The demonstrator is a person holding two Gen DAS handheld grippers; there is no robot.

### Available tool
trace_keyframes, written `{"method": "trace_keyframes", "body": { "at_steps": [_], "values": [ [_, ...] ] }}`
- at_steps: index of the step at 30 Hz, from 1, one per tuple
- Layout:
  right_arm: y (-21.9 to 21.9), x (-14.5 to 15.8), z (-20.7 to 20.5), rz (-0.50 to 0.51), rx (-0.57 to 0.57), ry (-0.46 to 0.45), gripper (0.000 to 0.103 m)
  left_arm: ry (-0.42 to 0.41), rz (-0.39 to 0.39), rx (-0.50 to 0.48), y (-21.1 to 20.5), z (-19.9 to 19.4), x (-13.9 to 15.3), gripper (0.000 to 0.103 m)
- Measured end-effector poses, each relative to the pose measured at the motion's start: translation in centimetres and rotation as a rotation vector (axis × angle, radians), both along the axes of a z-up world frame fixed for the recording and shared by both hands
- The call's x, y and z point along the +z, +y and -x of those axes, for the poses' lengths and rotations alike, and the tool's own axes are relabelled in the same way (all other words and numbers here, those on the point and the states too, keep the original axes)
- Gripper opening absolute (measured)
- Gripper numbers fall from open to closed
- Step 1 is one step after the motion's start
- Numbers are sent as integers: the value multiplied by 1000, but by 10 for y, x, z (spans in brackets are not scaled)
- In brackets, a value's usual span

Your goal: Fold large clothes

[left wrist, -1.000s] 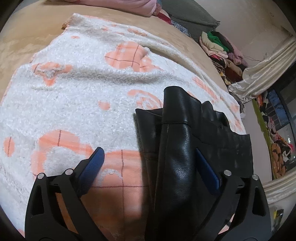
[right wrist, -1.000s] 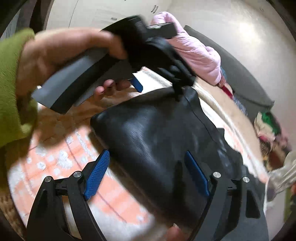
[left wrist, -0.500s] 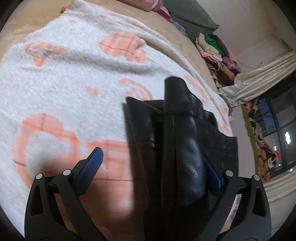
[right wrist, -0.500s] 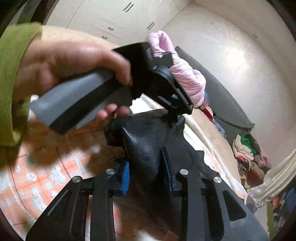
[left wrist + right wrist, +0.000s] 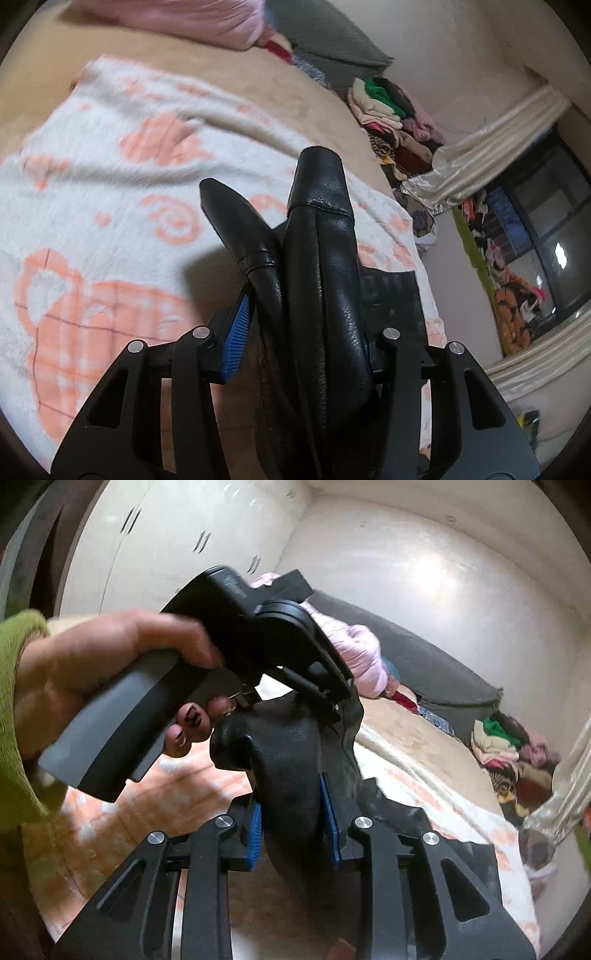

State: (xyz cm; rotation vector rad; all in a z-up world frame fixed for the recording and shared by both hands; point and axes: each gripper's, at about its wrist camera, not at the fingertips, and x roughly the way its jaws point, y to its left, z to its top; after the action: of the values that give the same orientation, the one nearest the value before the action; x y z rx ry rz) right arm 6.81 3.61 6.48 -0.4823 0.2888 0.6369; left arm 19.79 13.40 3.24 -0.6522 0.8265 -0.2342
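A black leather garment [image 5: 321,240] is gathered into thick folds and lifted off the white and orange blanket [image 5: 110,192] on the bed. My left gripper [image 5: 301,332] is closing, its blue pads pressing a bunched fold from both sides. In the right wrist view my right gripper [image 5: 291,823] is also closing, and its pads squeeze another fold of the garment [image 5: 288,746]. Just above that fold a person's hand [image 5: 103,657] in a green sleeve holds the left gripper's body [image 5: 258,627]. The rest of the garment trails down onto the blanket.
A pink garment [image 5: 166,18] and a grey cushion [image 5: 325,40] lie at the far end of the bed. A pile of mixed clothes [image 5: 391,110] sits at the far right, beside a cream curtain [image 5: 480,147]. White wardrobe doors [image 5: 166,535] stand behind.
Both grippers went from wide open around the garment to clamped on its folds, right first, then left. Both have since risen, pulling the leather up off the blanket.
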Motion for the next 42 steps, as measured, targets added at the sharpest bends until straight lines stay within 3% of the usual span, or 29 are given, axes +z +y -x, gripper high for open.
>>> {"method": "trace_keyframes", "body": {
  "at_steps": [9, 15, 23, 29, 35, 39, 41, 42],
  "values": [
    [-95, 41, -16, -186, -99, -6, 24, -78, -158, -84, -95, -18, 60, 40],
    [-142, 40, -19, -232, -176, 5, 21, -86, -224, -135, -149, -33, 65, 43],
    [-195, 20, -37, -334, -259, 110, 20, -63, -275, -198, -209, -52, 54, 47],
    [-238, 0, -57, -458, -334, 248, 18, -45, -236, -228, -235, -64, 47, 54],
    [-293, -39, -86, -658, -434, 544, 17, -76, -304, -182, -221, -46, 37, 65],
    [-312, -59, -87, -772, -451, 676, 17, -14, -386, -147, -203, -30, 1, 66],
    [-312, -64, -88, -790, -454, 706, 17, 37, -390, -153, -198, -26, -24, 66],
    [-309, -64, -86, -787, -446, 715, 23, 59, -374, -162, -196, -26, -33, 66]
  ]
}}
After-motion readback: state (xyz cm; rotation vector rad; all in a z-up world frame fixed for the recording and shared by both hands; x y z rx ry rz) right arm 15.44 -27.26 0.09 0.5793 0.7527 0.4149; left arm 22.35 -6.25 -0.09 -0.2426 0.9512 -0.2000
